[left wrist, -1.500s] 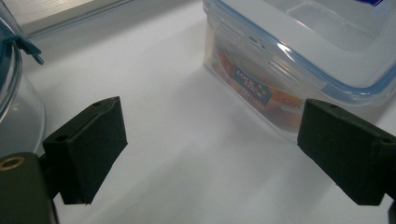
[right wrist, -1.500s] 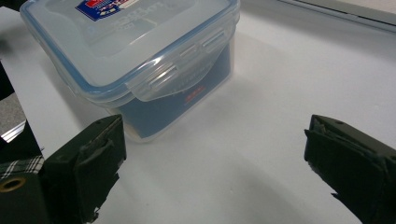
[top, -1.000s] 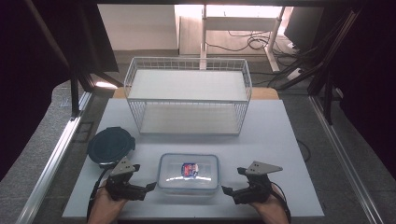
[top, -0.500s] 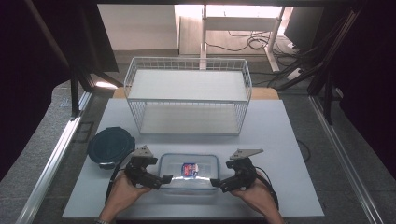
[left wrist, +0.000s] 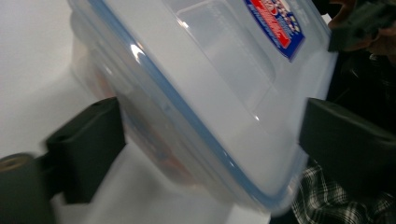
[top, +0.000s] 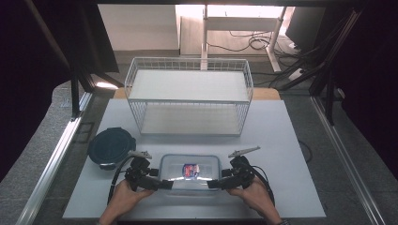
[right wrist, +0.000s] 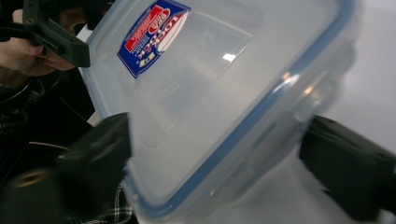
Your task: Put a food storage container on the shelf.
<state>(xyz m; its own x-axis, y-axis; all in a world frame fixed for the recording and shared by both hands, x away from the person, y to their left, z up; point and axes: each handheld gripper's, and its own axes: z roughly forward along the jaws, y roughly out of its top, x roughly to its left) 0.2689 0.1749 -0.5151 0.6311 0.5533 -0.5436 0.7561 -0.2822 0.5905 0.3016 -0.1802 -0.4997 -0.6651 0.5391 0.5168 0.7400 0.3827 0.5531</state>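
At the far left of the white table (top: 291, 140) a round dark lid (top: 111, 146) lies flat, just behind the left hand (top: 123, 199). The left gripper (top: 162, 184) points rightward at the near left end of a clear plastic food container (top: 190, 172). In the left gripper view its two black jaws stand wide apart on either side of the container's corner (left wrist: 210, 107), one pad close against the side wall and the other off the lid edge; whether they actually press on it cannot be told.

The container sits on the table near the front edge, between both grippers, its clear lid rimmed with a blue seal and carrying a red and blue label (top: 190, 169).

The right gripper (top: 213, 183) points leftward at the container's near right end, held by the right hand (top: 253, 197). In the right gripper view its jaws are likewise spread wide, flanking the corner (right wrist: 224, 102), contact uncertain.

Behind the container, well apart from it, stands a white wire two-tier rack (top: 189, 96).
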